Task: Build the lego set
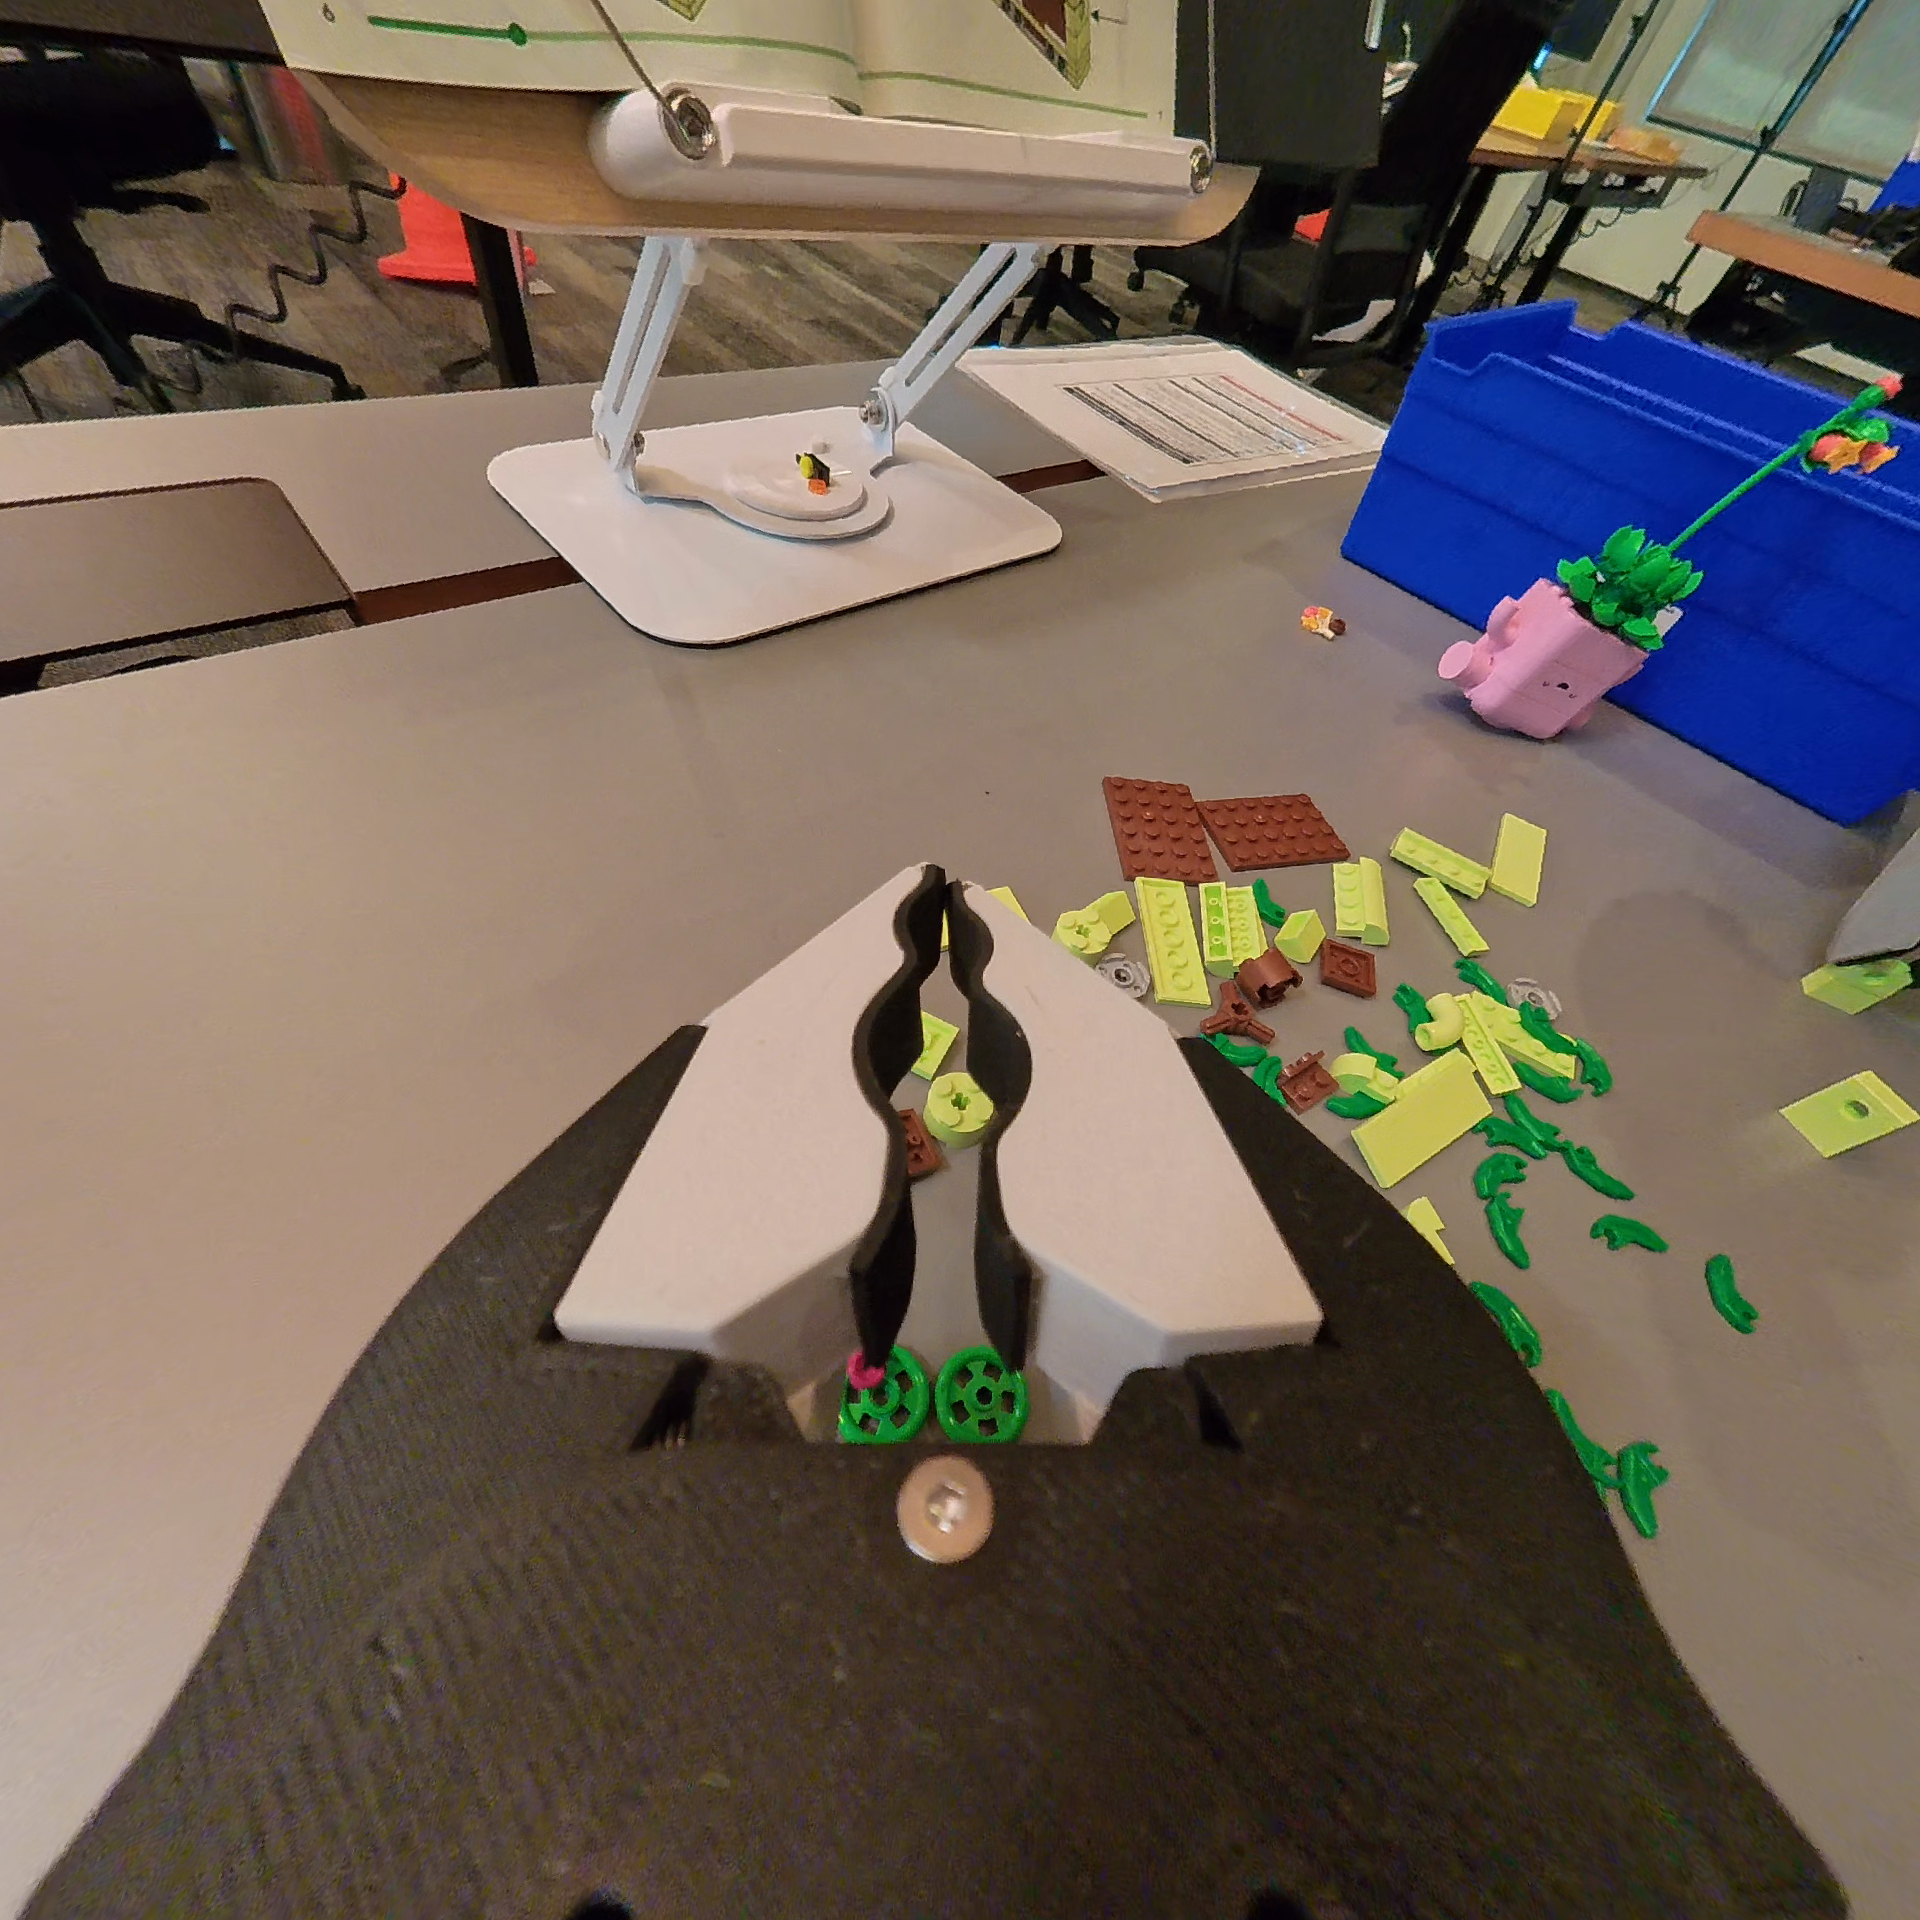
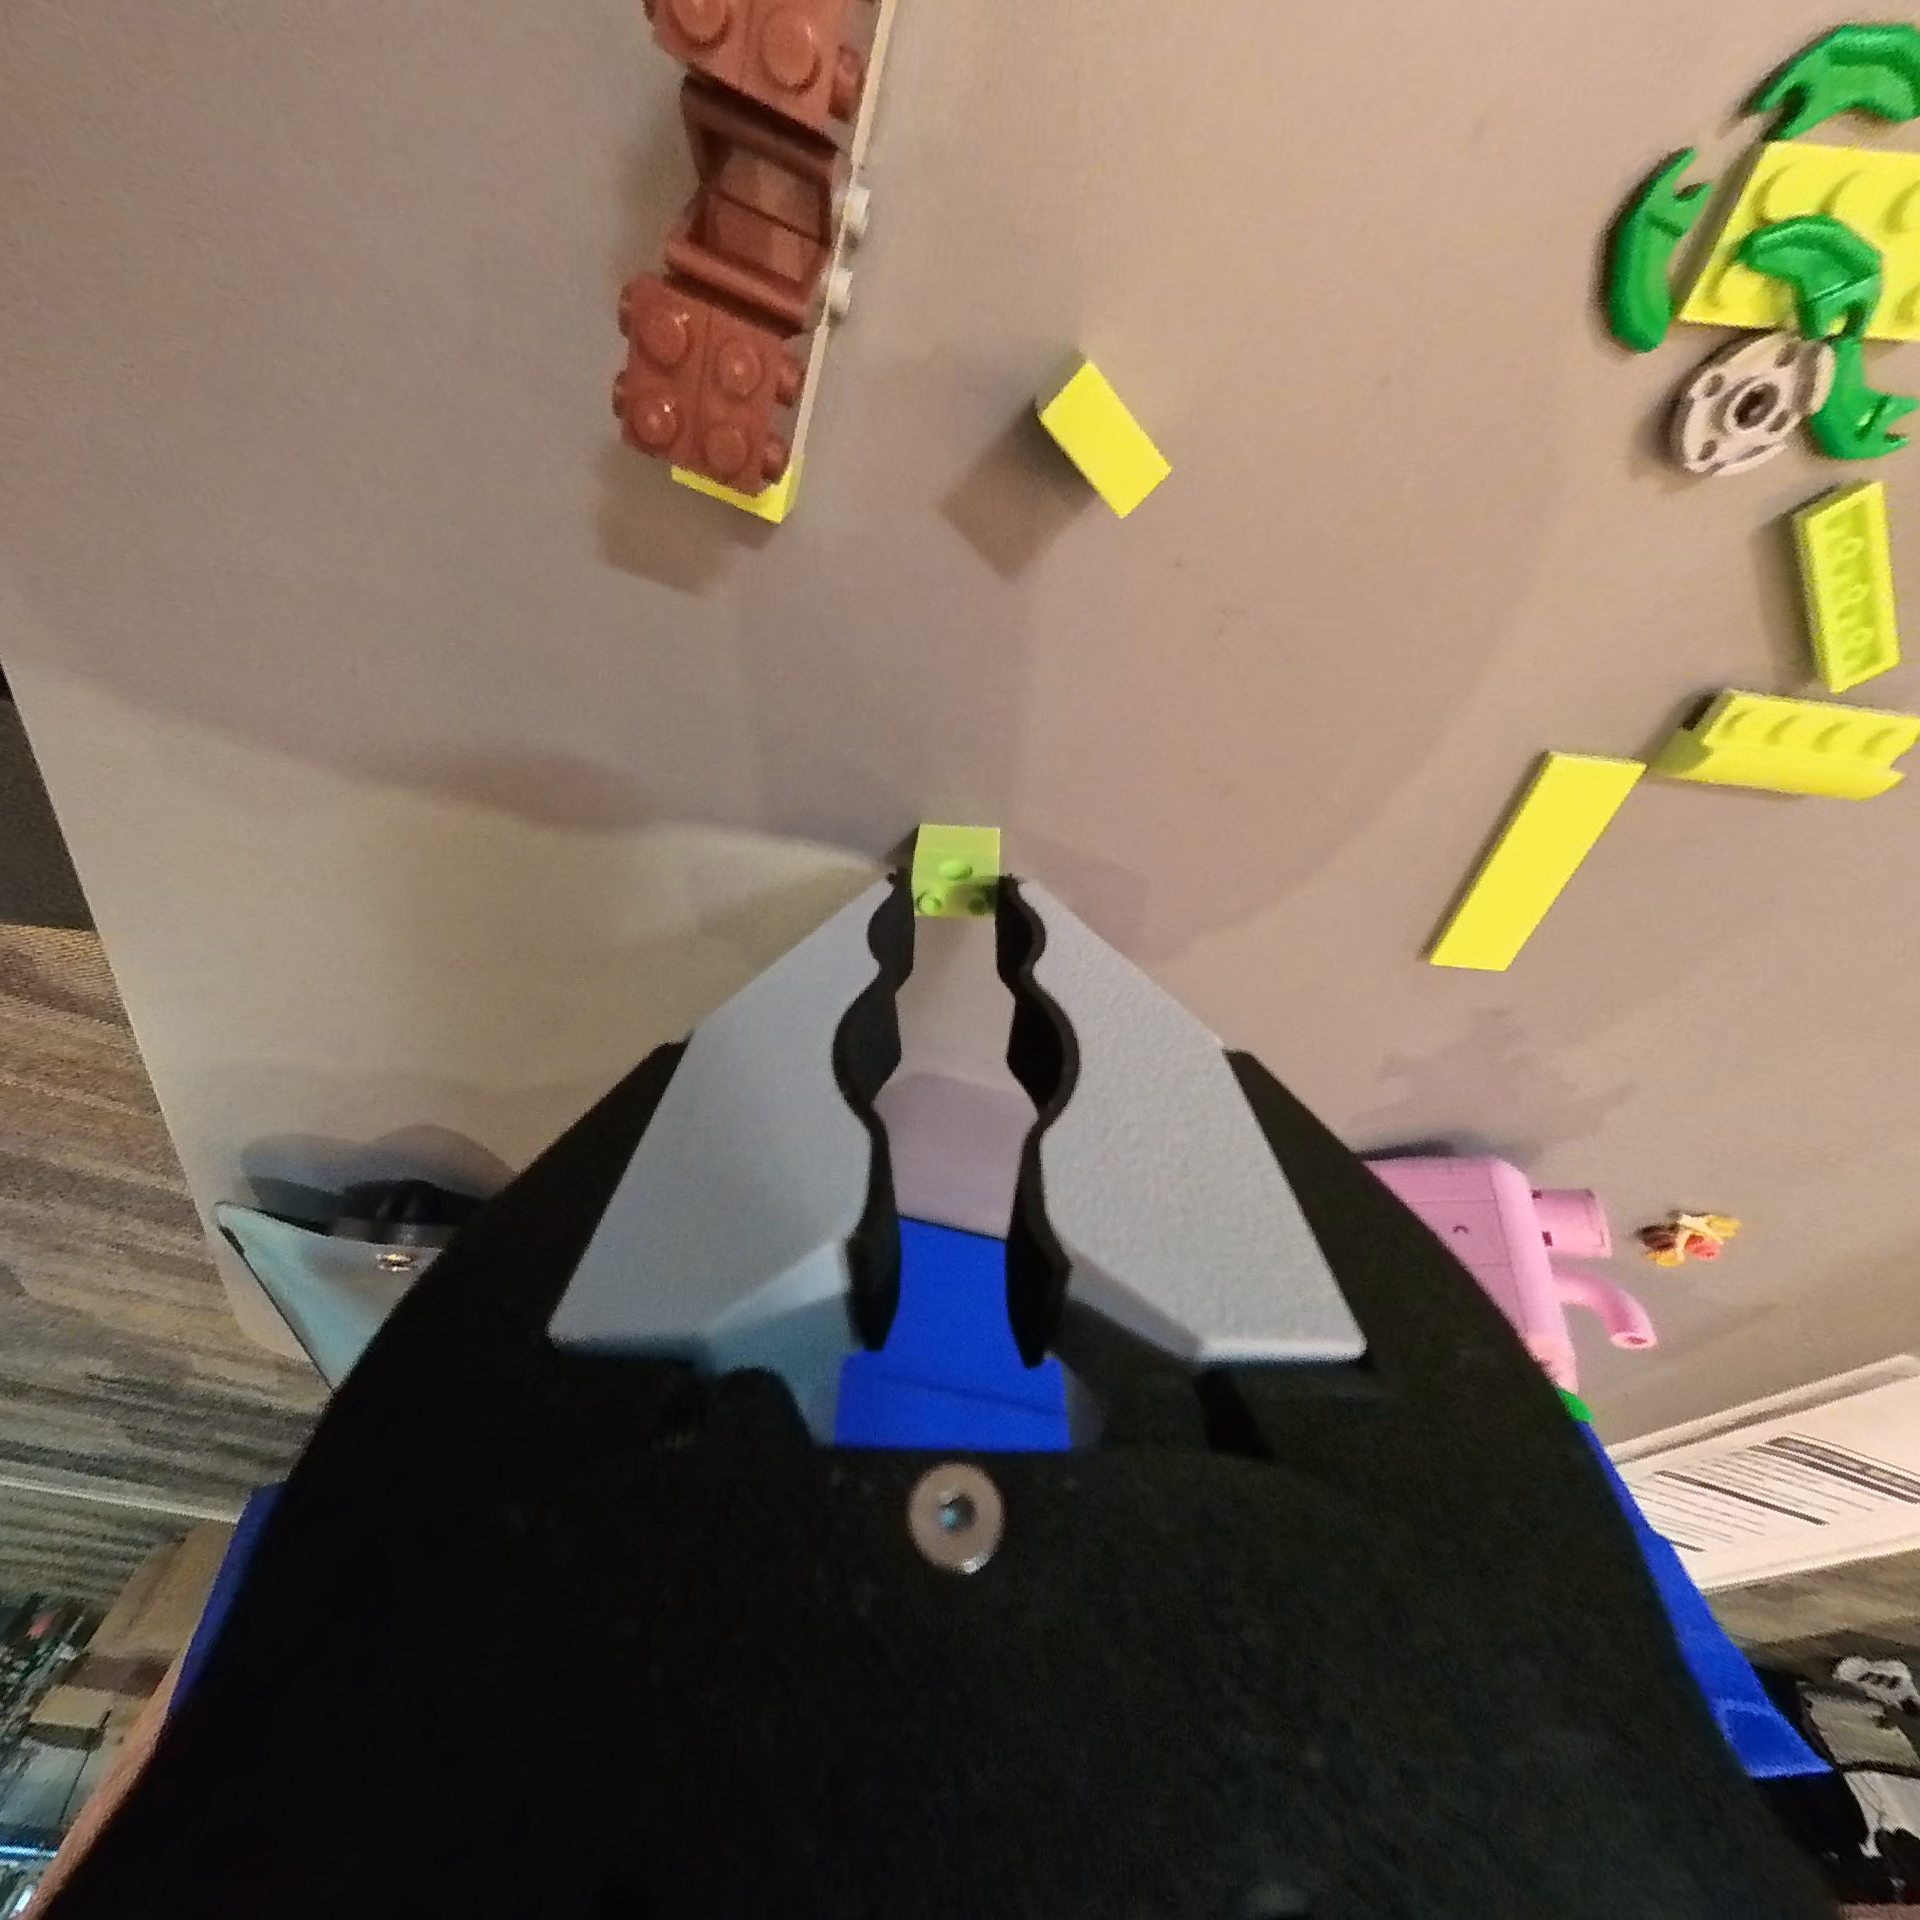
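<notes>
My left gripper [image 1: 940, 883] is shut with its tips touching and nothing visible between them. It hovers over the grey table [image 1: 416, 935], just left of a pile of loose lime pieces [image 1: 1423, 1117], two brown plates [image 1: 1216, 831] and green leaf pieces [image 1: 1507, 1226]. My right gripper [image 2: 956, 883] is shut on a small lime brick [image 2: 956, 868], held close to the table. A brown and lime assembly [image 2: 727, 260] and a lime tile [image 2: 1107, 436] lie beyond it. The right gripper's tip also shows at the right edge of the left wrist view [image 1: 1870, 925].
A white stand [image 1: 769, 520] holding an instruction booklet stands at the back. A blue bin [image 1: 1662, 499] is at the right, with a pink pot with a green plant [image 1: 1548, 665] tipped against it. A laminated sheet [image 1: 1195, 416] lies behind. Two green wheels [image 1: 930, 1397] lie under my left gripper. There is about 35 cm between the tips of the two grippers. The lime tile [image 2: 1107, 436] is closer to my right gripper, around 7 cm from its tips; the left tips are 25 cm off. The left camera catches it too, in the left wrist view [image 1: 1881, 1097].
</notes>
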